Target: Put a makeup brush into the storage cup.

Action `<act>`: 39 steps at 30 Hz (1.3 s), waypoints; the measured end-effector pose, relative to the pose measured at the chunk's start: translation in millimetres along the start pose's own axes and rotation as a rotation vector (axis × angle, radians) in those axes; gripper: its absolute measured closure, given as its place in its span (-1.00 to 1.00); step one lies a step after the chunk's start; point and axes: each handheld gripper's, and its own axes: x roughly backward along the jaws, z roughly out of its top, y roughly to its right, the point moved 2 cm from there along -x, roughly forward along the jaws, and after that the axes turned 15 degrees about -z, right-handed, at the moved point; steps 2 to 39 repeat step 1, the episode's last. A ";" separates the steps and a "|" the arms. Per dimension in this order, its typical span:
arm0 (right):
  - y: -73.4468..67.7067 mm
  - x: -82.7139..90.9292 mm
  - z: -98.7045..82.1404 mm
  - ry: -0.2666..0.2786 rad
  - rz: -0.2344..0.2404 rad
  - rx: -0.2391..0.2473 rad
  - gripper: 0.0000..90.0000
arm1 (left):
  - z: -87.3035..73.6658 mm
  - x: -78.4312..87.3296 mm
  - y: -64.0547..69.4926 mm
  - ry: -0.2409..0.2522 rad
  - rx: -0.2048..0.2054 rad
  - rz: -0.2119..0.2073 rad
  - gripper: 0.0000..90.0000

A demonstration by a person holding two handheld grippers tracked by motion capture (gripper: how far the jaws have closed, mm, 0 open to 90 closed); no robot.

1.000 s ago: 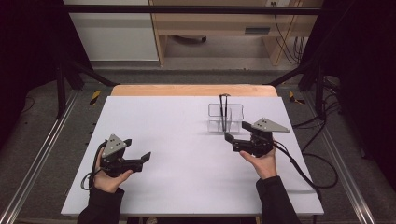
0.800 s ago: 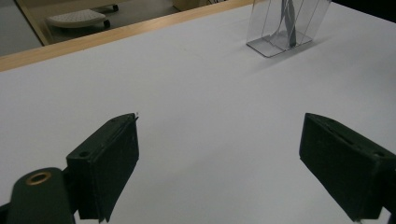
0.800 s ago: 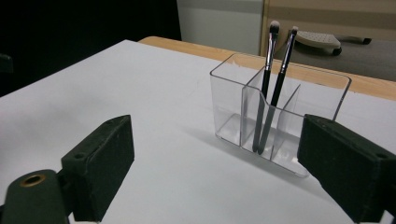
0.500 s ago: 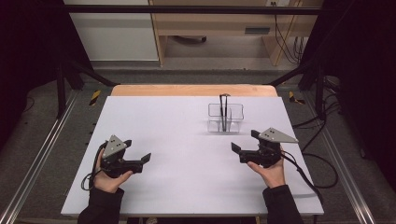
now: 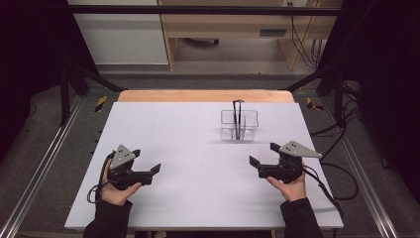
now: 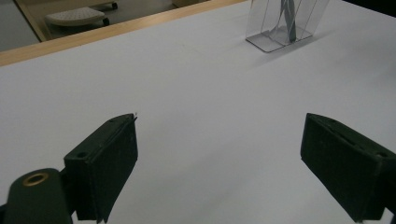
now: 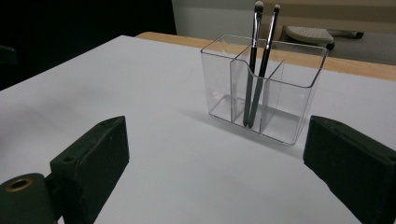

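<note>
**Both grippers empty, brushes parked in the clear holder**

Wide white rectangular tabletop (image 5: 198, 168) with a strip of bare wood along the far edge; plenty of open surface in the middle and toward the near edge, less on the right, where the edge runs close beside the right hand. Black two-jaw left gripper (image 5: 151, 171) resting low at the near left, jaws spread, nothing between them. Black two-jaw right gripper (image 5: 261, 154) at the near right, jaws just opened to full width and empty, pointing across toward the centre. Clear plastic divided holder (image 7: 261, 86) upright at the far right of centre, well apart from both grippers. Two slim black make-up brushes (image 7: 257, 65) leaning together inside one compartment, heads up, against the central divider.

Likely risks: light holder tipping or sliding if nudged by a jaw on approach; both brushes lifted at once, since touching; thin handle slipping from a wide grip. Safest approach from above, over the open rim.
</note>
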 end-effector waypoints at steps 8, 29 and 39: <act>0.2 0.7 -0.2 0.000 0.002 0.000 -0.83 | -0.1 0.3 -0.3 0.004 0.003 0.001 -0.77; 0.2 0.7 -0.2 0.000 0.002 0.000 -0.83 | -0.1 0.3 -0.3 0.004 0.003 0.001 -0.77; 0.2 0.7 -0.2 0.000 0.002 0.000 -0.83 | -0.1 0.3 -0.3 0.004 0.003 0.001 -0.77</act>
